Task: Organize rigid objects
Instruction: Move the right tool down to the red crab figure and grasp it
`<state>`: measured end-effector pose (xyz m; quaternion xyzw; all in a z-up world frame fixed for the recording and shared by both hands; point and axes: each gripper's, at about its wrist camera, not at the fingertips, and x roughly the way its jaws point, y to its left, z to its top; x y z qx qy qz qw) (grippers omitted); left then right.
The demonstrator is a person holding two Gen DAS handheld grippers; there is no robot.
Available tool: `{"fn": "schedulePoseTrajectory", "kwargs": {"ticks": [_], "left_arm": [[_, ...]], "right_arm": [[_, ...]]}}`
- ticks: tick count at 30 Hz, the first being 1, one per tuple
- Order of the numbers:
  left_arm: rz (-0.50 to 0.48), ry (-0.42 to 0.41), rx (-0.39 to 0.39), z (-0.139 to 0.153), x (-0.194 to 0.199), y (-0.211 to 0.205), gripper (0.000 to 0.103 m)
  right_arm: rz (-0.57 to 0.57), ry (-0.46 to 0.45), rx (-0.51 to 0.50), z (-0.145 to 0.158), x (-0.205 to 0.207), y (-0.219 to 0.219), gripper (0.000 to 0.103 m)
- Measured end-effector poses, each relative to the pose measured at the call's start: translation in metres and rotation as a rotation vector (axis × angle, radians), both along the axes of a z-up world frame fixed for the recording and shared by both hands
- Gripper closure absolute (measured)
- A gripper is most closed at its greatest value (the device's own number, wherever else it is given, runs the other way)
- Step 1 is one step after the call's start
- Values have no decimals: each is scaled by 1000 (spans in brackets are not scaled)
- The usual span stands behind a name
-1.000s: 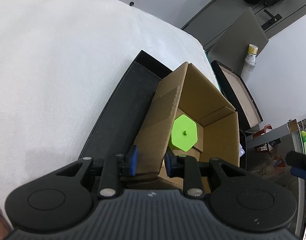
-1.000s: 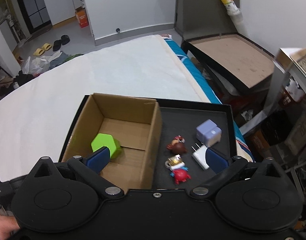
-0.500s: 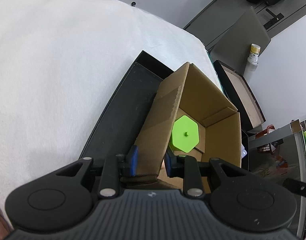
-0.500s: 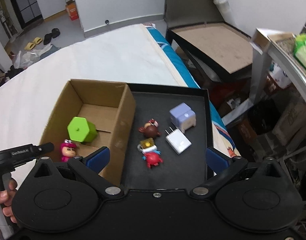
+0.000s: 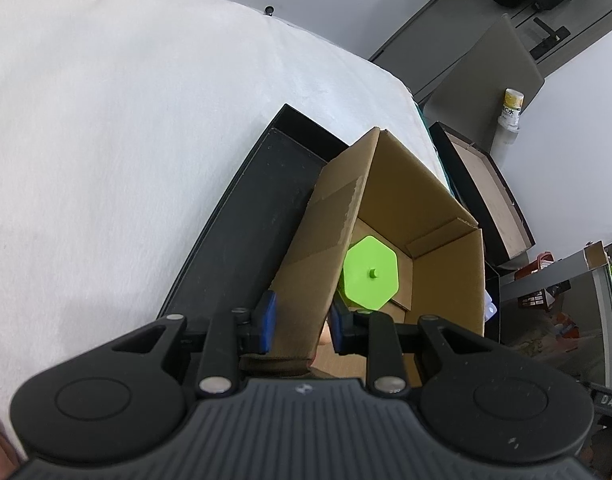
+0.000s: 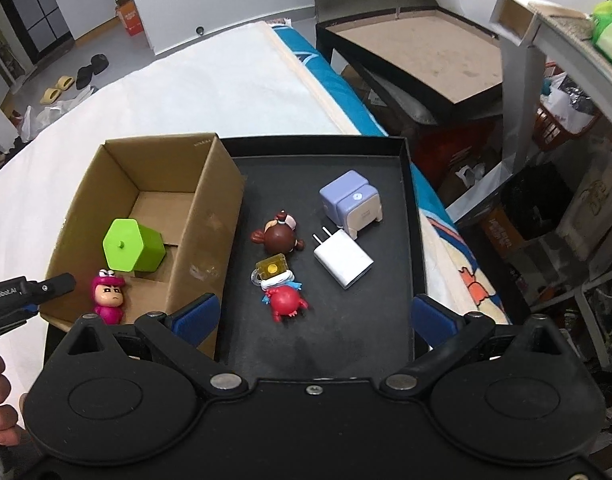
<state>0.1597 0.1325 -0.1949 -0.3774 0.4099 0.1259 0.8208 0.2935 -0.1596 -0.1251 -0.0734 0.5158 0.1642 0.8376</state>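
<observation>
Left wrist: gripper (image 5: 300,318) pinching (firmly) box (image 5: 406,200)

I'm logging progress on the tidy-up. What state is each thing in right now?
cardboard box: open-topped, standing in the tray, near wall clamped.
left hand-held gripper: shut on the cardboard box wall.
right hand-held gripper: open, empty, above the tray.
green hexagonal block: inside the box.
pink figurine: upright inside the box.
brown figurine: lying on the black tray.
red figurine: lying on the tray.
white charger: flat on the tray.
purple cube: on the tray.
</observation>
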Motion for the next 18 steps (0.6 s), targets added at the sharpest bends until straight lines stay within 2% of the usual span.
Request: {"fn": "schedulePoseTrajectory", "kwargs": {"ticks": [4,9,14,18], "left_arm": [[3,7,10,-1,3,0,77],[7,10,18,-1,6,-3,77],[5,9,20,-2,8,-5,77],[5,8,22,-1,6,-5,77]], "right_arm": [[33,3,6,-14,4,4,1],[93,7,8,-30,9,9,7],[148,32,1,-45,15,15,21],[195,36,-35,-56,17,23,26]]}}
